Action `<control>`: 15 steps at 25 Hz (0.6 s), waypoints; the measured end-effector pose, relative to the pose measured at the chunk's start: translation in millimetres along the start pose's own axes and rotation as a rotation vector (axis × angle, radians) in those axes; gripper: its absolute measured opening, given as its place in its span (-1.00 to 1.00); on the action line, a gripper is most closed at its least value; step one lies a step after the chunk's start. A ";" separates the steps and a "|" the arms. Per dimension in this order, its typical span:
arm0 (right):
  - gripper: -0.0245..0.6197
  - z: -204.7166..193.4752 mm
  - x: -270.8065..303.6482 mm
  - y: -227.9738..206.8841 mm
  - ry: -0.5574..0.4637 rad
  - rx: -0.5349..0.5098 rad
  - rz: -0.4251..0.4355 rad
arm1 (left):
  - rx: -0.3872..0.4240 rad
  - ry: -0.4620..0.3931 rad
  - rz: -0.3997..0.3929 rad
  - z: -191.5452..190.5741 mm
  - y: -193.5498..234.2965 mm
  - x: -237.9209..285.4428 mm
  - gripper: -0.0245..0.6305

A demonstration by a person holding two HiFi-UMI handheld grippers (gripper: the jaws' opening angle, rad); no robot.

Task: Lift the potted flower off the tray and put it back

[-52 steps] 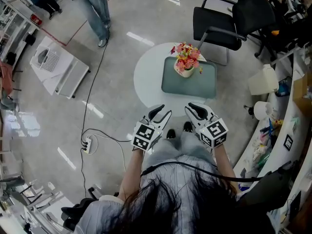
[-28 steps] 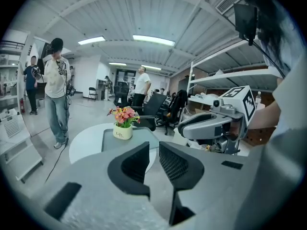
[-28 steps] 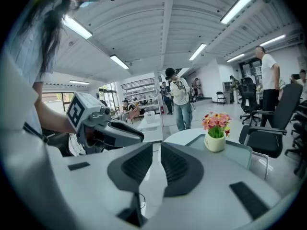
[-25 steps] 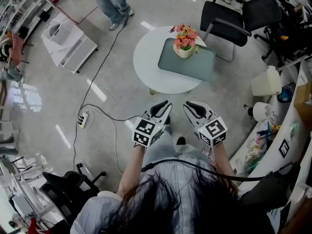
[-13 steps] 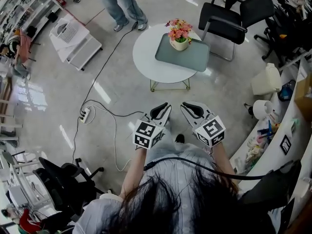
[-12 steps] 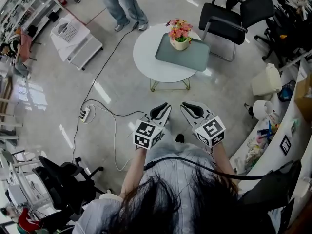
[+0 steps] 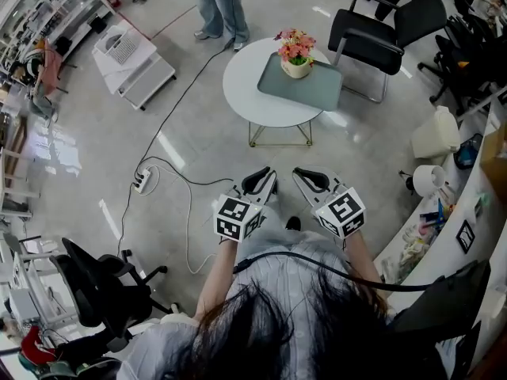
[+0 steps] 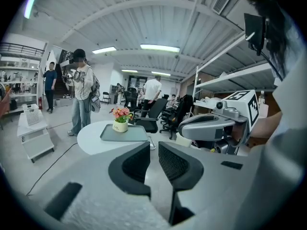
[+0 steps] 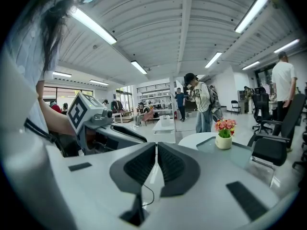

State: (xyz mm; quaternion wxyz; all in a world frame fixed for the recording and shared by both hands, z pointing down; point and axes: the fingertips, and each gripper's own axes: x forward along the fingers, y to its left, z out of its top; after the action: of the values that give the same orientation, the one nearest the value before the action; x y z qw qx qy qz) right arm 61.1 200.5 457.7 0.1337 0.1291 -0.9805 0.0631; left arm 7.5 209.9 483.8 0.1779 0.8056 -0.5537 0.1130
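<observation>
Jaws of the left hand-held gripper [image 7: 265, 175] a crack apart, empty; right hand-held gripper [image 7: 305, 176] pressed shut, empty; potted flower [image 7: 295, 53] stands at eleven o'clock in the tray [image 7: 305, 89] on the tabletop [image 7: 244, 93]

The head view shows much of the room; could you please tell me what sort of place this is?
Probably an open-plan lab or workshop office: black office chairs stand around, metal storage shelves stand at the side, and a power strip trails cable across the polished floor.

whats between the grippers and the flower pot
Head view: a stretch of bare floor, then the round table's near edge and the tray the flower pot stands on.
</observation>
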 end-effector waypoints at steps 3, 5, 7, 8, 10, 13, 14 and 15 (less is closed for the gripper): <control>-0.80 0.6 -3.8 1.4 -0.004 -0.003 -0.005 | 0.000 -0.003 -0.004 1.4 -3.1 -0.8 -0.72; -0.80 -0.1 -6.5 2.3 -0.004 -0.007 -0.008 | 0.006 -0.003 -0.008 1.9 -6.0 -1.1 -0.72; -0.80 -0.7 -8.6 3.1 -0.006 -0.011 -0.011 | 0.012 0.000 -0.011 1.7 -8.3 -1.1 -0.72; -0.80 -0.6 -9.1 3.6 -0.007 -0.013 -0.011 | 0.014 0.002 -0.012 1.5 -9.1 -1.1 -0.72; -0.80 -0.1 -9.3 4.5 -0.009 -0.017 -0.010 | 0.017 0.007 -0.015 1.0 -9.8 -1.2 -0.72; -0.80 -0.1 -9.1 5.7 -0.009 -0.019 -0.010 | 0.018 0.009 -0.016 0.3 -10.4 -1.9 -0.72; -0.80 -0.2 -9.2 6.2 -0.010 -0.019 -0.011 | 0.019 0.008 -0.016 0.2 -10.8 -2.4 -0.72; -0.80 -0.2 -9.3 6.8 -0.011 -0.019 -0.011 | 0.021 0.007 -0.017 0.3 -11.1 -3.0 -0.72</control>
State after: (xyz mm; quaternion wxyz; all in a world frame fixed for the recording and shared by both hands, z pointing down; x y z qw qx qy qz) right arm 67.9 209.3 454.6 0.1301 0.1338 -0.9811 0.0521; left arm 16.8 215.9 480.7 0.1724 0.8115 -0.5453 0.1200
